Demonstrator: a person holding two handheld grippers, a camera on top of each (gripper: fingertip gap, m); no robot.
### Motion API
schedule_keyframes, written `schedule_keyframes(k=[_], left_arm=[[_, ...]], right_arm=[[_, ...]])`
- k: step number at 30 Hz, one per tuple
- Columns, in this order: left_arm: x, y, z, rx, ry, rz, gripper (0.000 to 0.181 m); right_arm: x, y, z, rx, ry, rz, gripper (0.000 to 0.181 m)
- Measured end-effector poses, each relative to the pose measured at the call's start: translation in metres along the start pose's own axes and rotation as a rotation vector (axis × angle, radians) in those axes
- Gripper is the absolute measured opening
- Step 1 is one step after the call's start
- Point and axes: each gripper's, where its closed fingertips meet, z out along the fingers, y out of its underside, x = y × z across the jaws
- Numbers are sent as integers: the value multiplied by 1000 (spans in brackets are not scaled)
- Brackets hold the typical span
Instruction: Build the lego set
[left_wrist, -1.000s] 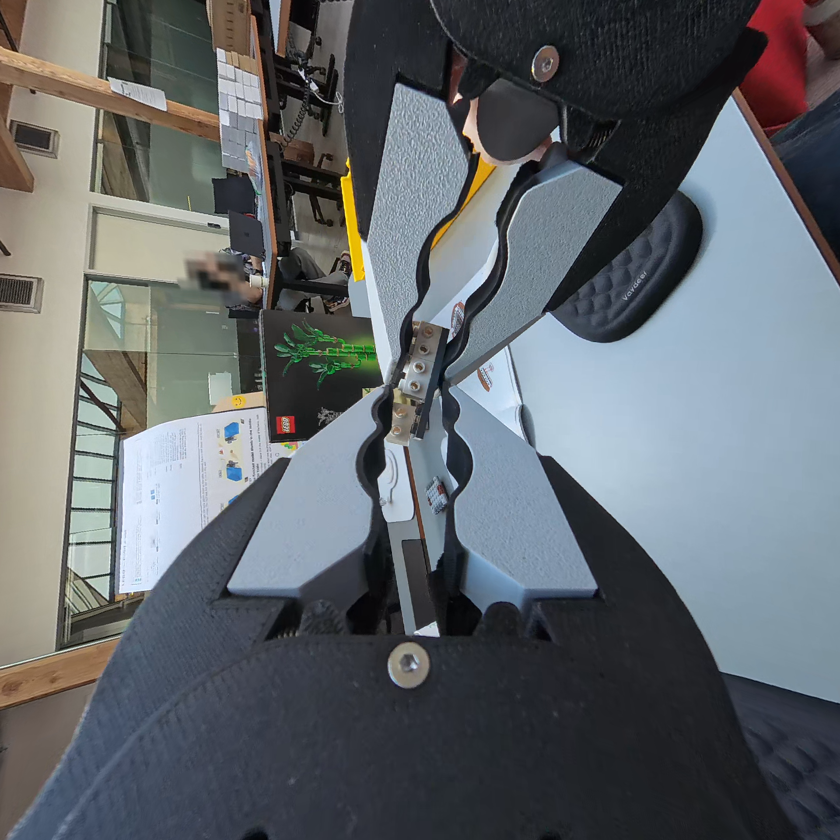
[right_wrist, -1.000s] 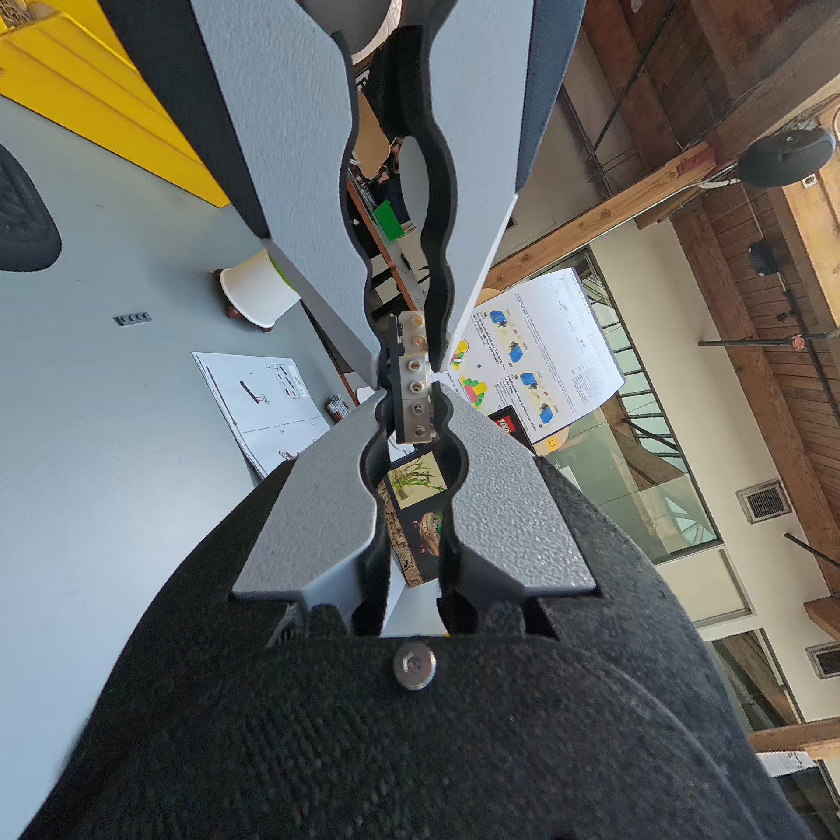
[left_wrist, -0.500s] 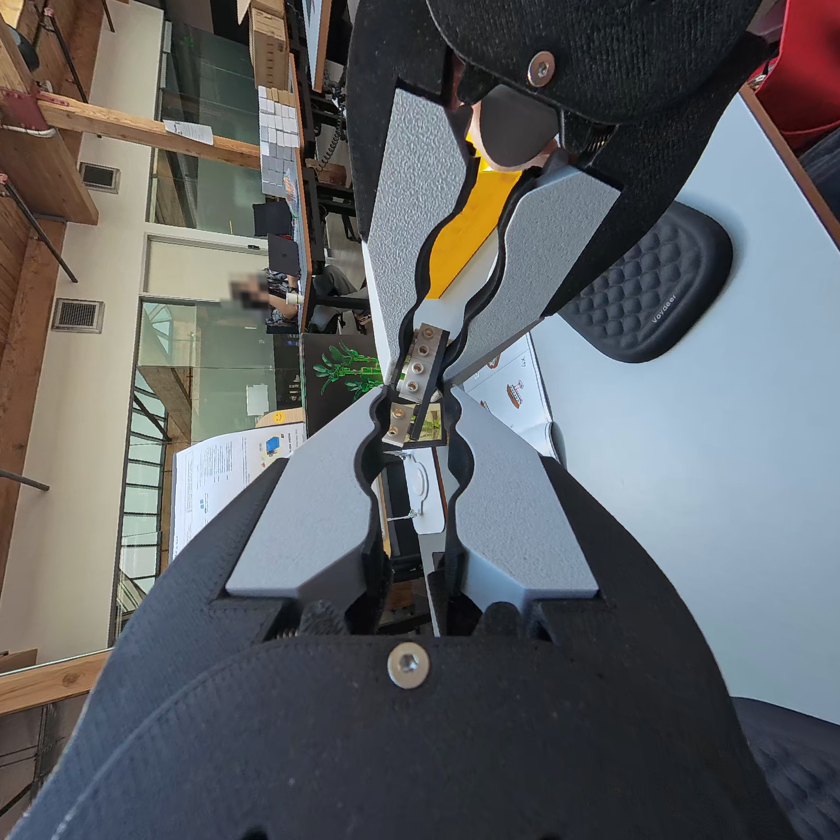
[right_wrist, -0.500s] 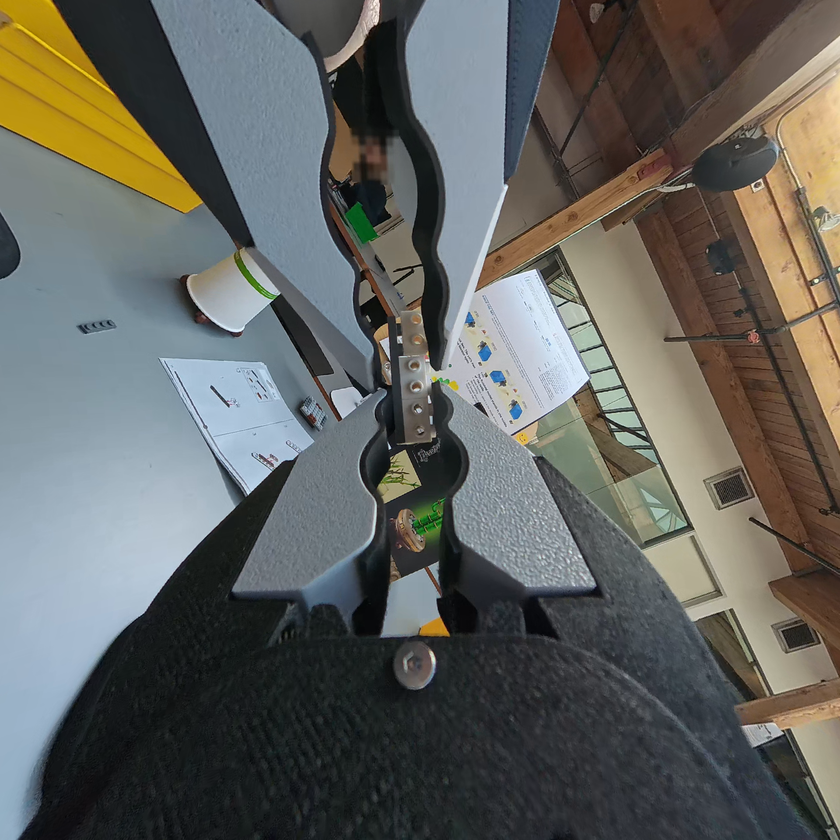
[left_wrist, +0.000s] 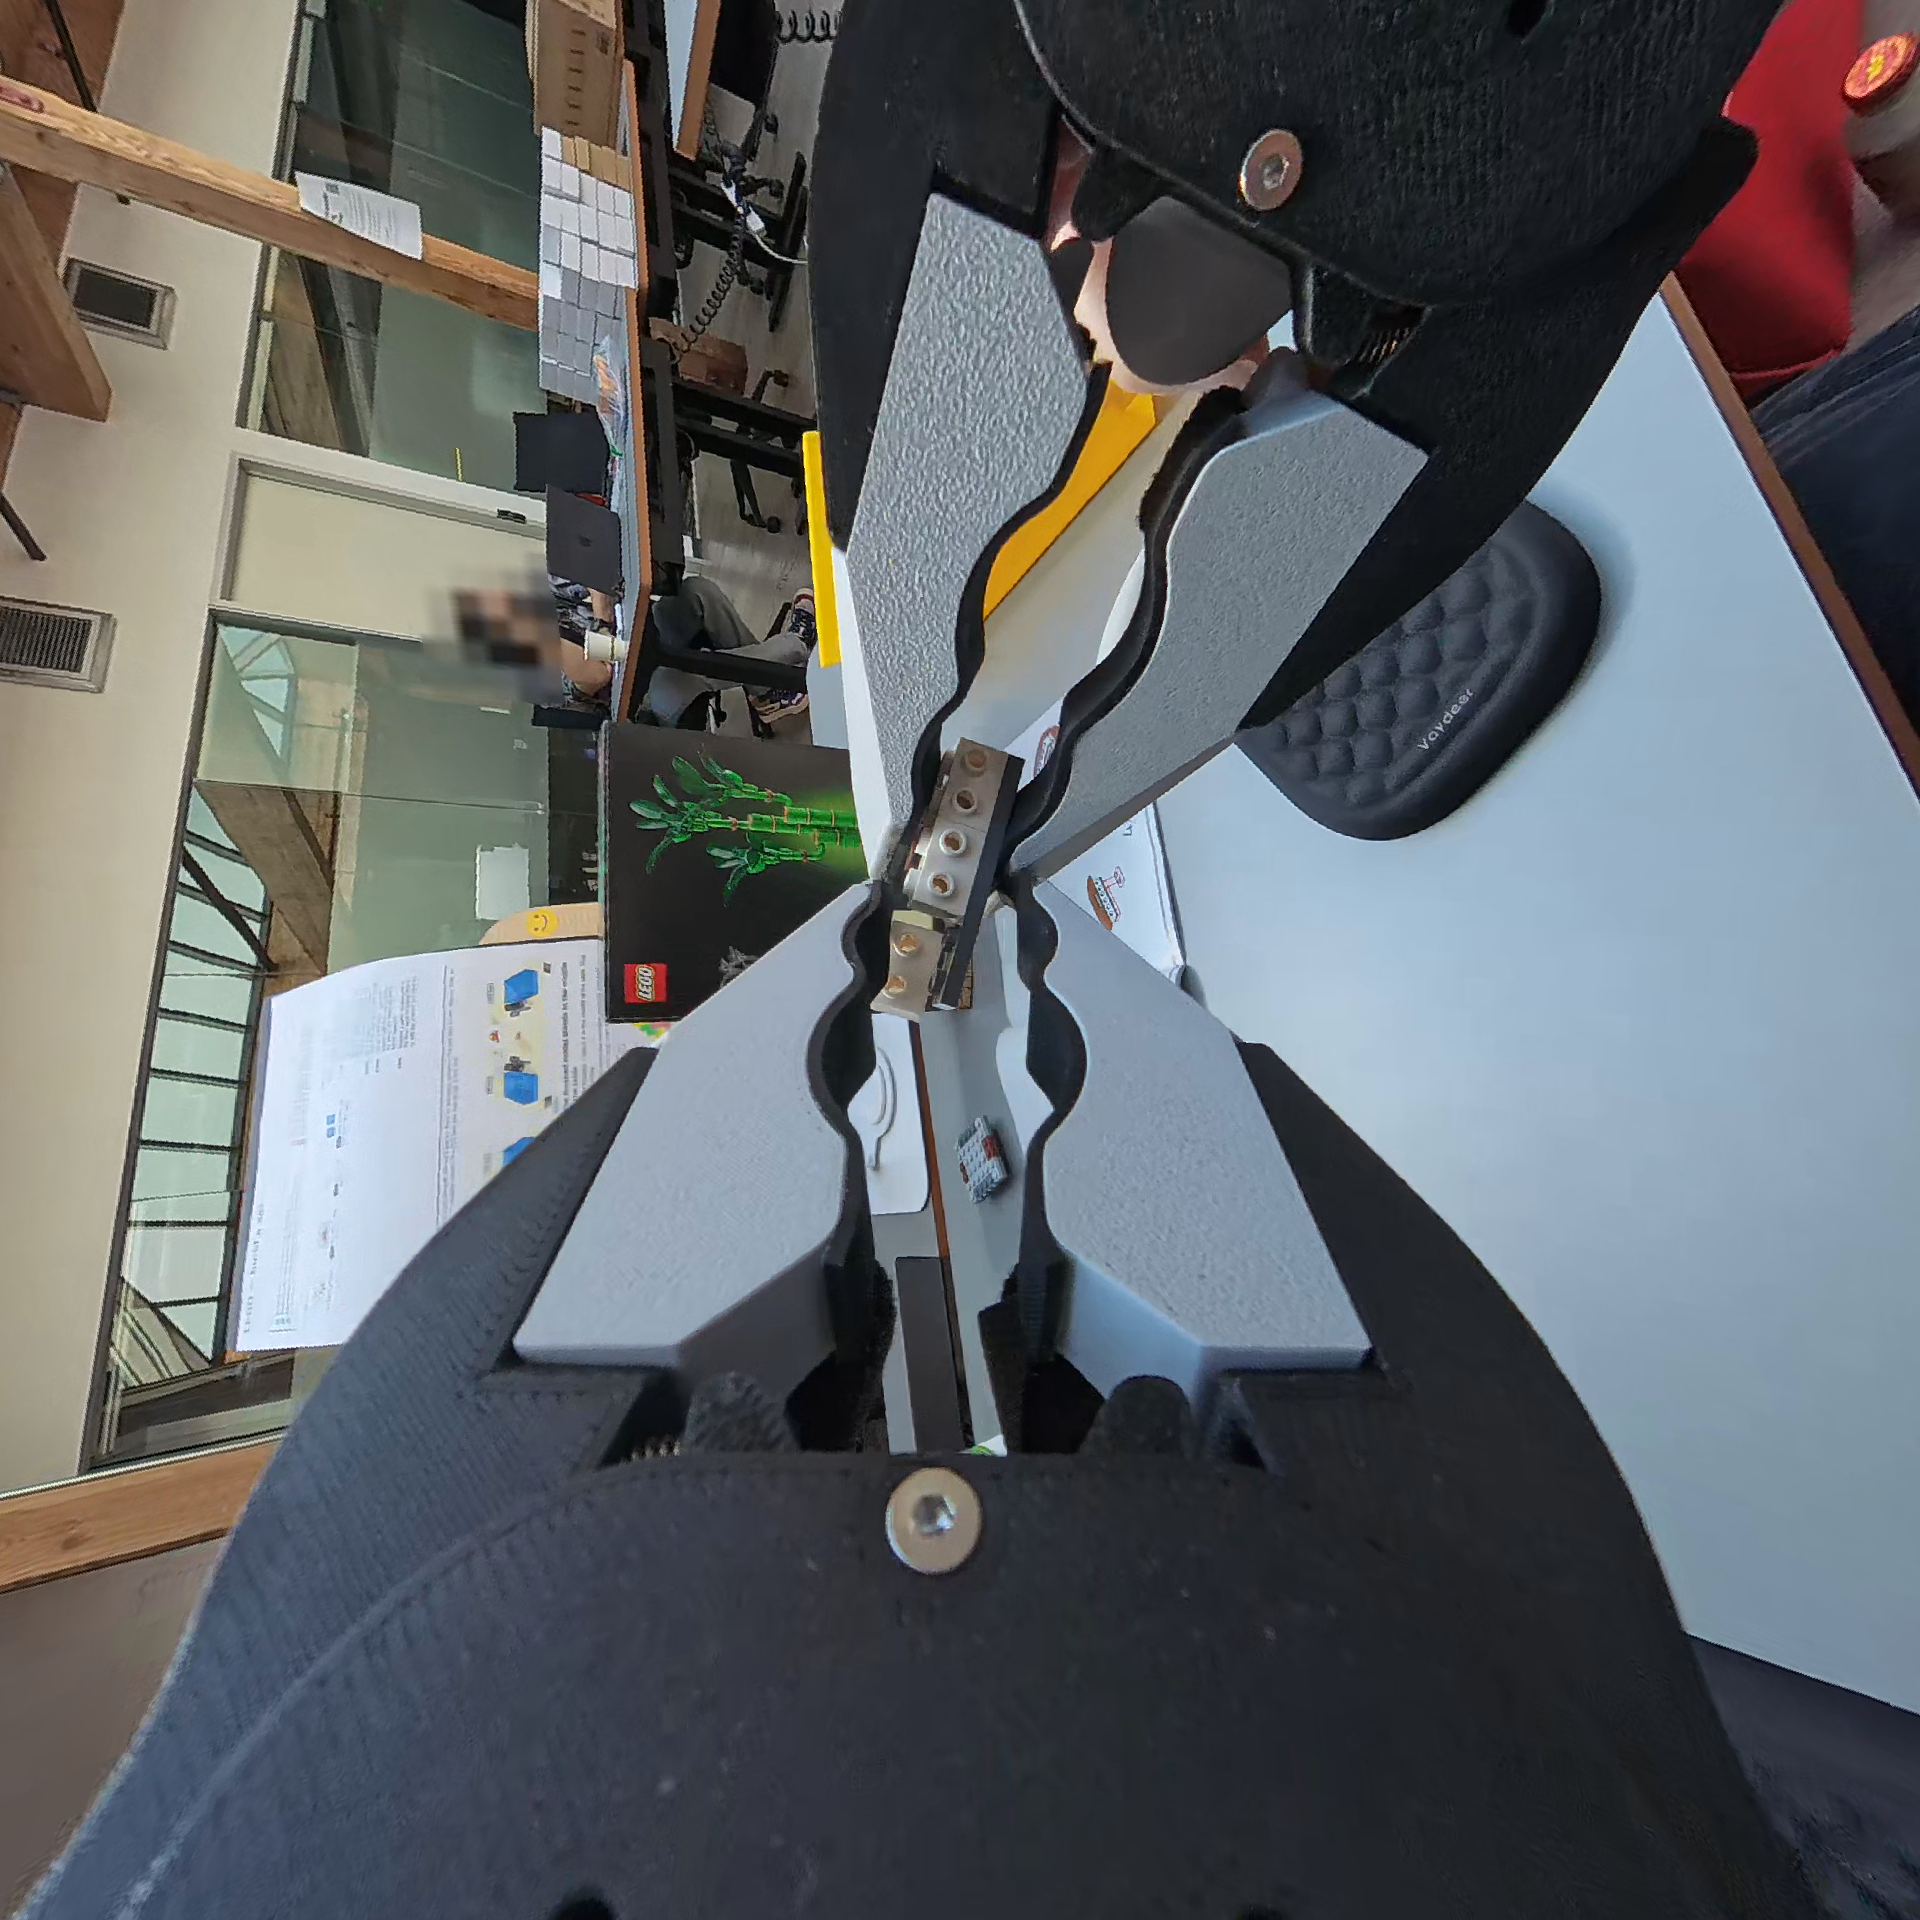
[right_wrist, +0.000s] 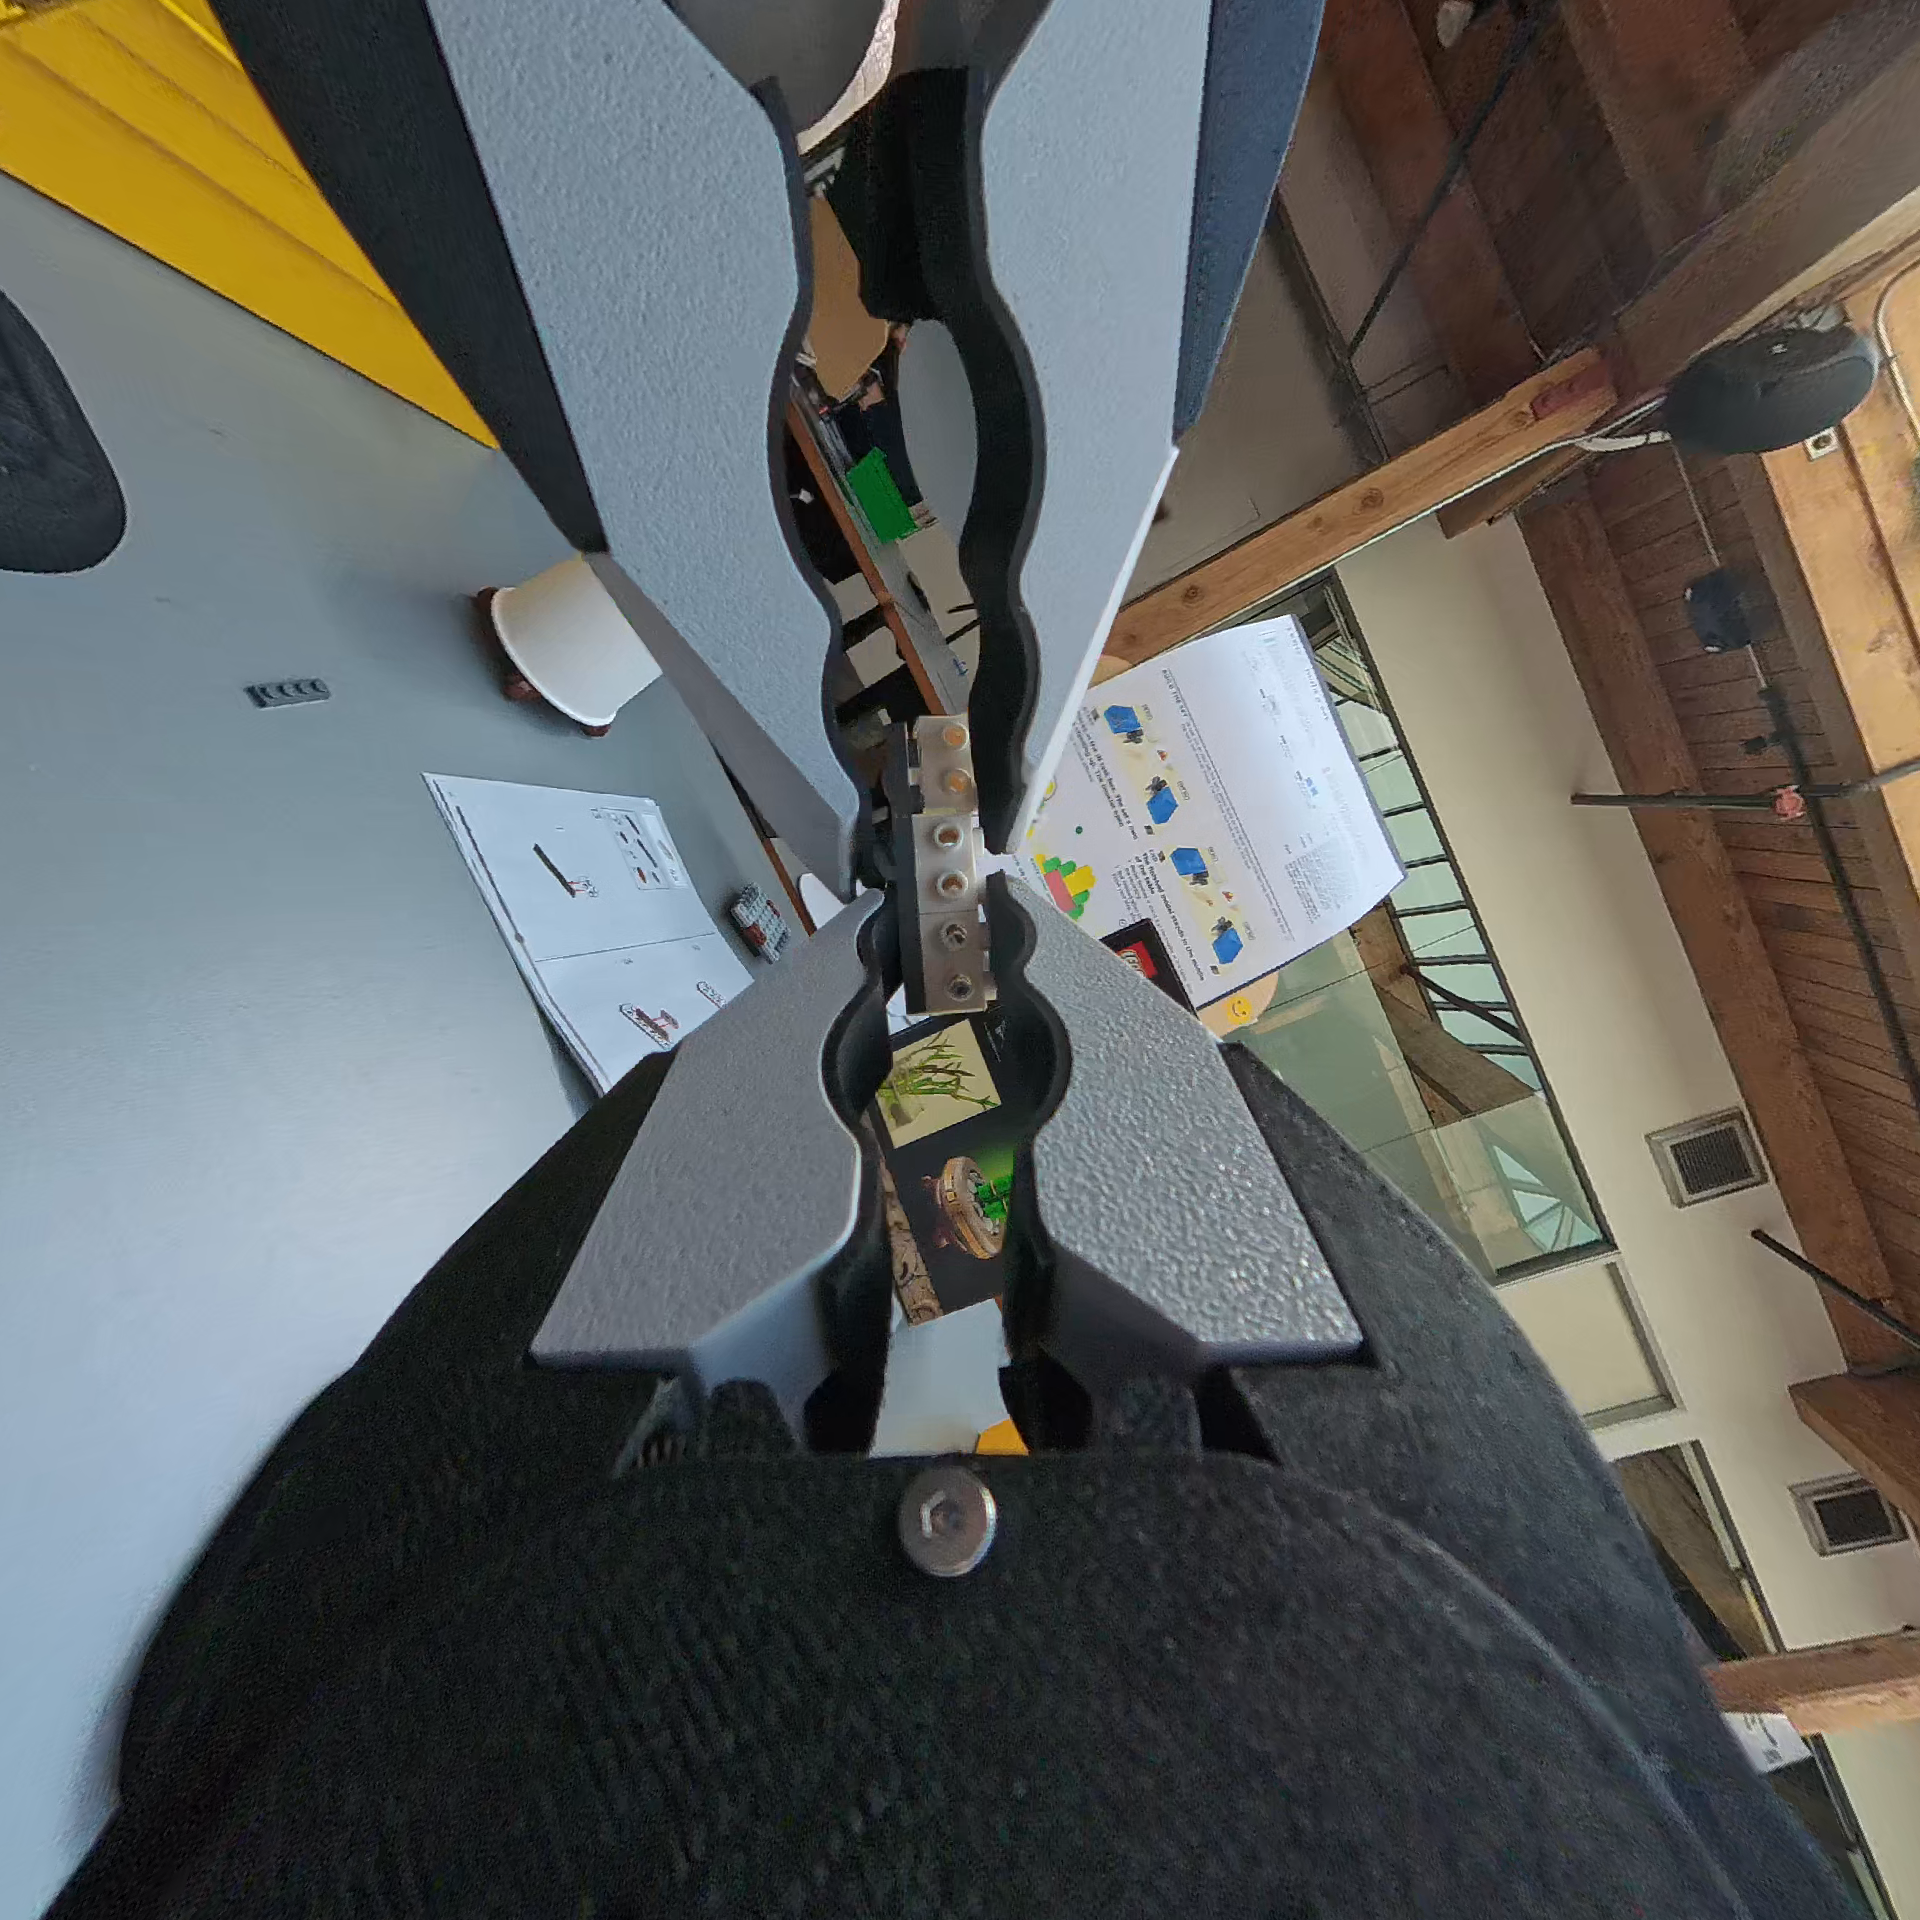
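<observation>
A small lego assembly (left_wrist: 940, 883), pale grey and tan bricks with side studs on a black plate, is held in the air above the grey table (left_wrist: 1558, 1195). My left gripper (left_wrist: 940, 904) comes from below in the left wrist view and is shut on its tan end. My right gripper (left_wrist: 961, 842) comes from above and is shut on its grey end. In the right wrist view the right gripper (right_wrist: 935, 904) grips the lower part of the assembly (right_wrist: 945, 894), and the left gripper (right_wrist: 930, 831) grips the upper part. The fingertips of the two grippers nearly touch.
On the table are a black wrist rest (left_wrist: 1455, 686), an open instruction booklet (right_wrist: 592, 894), a white paper cup (right_wrist: 566, 644), a small grey plate (right_wrist: 288, 691), a small brick cluster (left_wrist: 982, 1153) and a yellow bin (right_wrist: 208, 229). A lego box (left_wrist: 727, 862) and a printed sheet (left_wrist: 416, 1132) stand behind. Only a small space, under 4 cm, lies between the two pairs of fingers.
Both grippers have tilted together with the assembly and swung back, so the background shifted. Both stay shut on the assembly, tip to tip.
</observation>
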Motion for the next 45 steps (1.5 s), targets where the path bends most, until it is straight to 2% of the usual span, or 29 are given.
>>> schedule_keyframes(k=[5, 14, 20, 23, 26, 31, 34, 39, 45], left_arm=[[37, 27, 12, -24, 60, -114, 22], [141, 84, 42, -66, 248, -429, 20], [187, 104, 48, -109, 355, -590, 23], [203, 110, 48, -129, 393, -632, 26], [208, 113, 47, -132, 411, -662, 20], [197, 125, 39, -155, 416, -716, 36], [190, 135, 29, -162, 470, -811, 40], [189, 138, 23, -67, 569, -981, 34], [195, 149, 33, -100, 471, -902, 29]], right_arm=[[-50, 16, 15, -15, -163, 29, 14], [-173, 57, 32, -87, -558, 194, 14], [-221, 66, 33, -132, -761, 211, 14], [-228, 65, 33, -143, -810, 213, 15], [-231, 68, 31, -163, -848, 200, 15], [-222, 78, 22, -193, -860, 197, 15], [-215, 82, 18, -187, -850, 236, 15], [-215, 84, 18, -184, -837, 245, 15], [-212, 82, 18, -173, -826, 243, 15]])
